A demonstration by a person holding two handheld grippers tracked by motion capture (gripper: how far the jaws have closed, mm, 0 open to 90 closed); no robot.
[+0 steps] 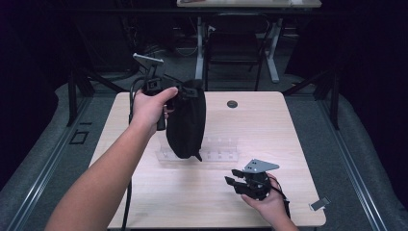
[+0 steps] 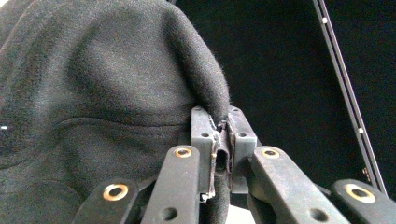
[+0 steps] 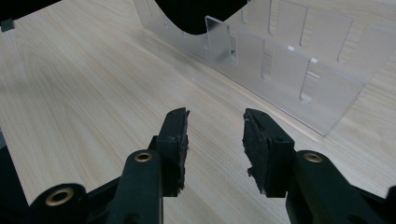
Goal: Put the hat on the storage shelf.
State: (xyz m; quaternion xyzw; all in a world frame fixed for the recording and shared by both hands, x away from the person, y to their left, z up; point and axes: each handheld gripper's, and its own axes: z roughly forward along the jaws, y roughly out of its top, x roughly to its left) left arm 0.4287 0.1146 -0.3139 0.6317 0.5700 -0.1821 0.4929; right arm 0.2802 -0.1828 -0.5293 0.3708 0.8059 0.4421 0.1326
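Black cloth bag (image 1: 186, 120) pinched in left gripper (image 2: 220, 140) — lifted, right gripper (image 3: 215, 140) jaws apart — empty

Bag (image 1: 186, 120) hangs over rack (image 1: 219, 148) at mid-table (image 1: 269, 125), right claw (image 1: 235, 182) nearer.

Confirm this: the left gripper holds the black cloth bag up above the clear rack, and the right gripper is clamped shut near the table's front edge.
Not quite. The right gripper is open, its jaws apart with nothing between them, as the right gripper view shows. The rest holds: the left gripper pinches the black cloth bag above the clear rack.
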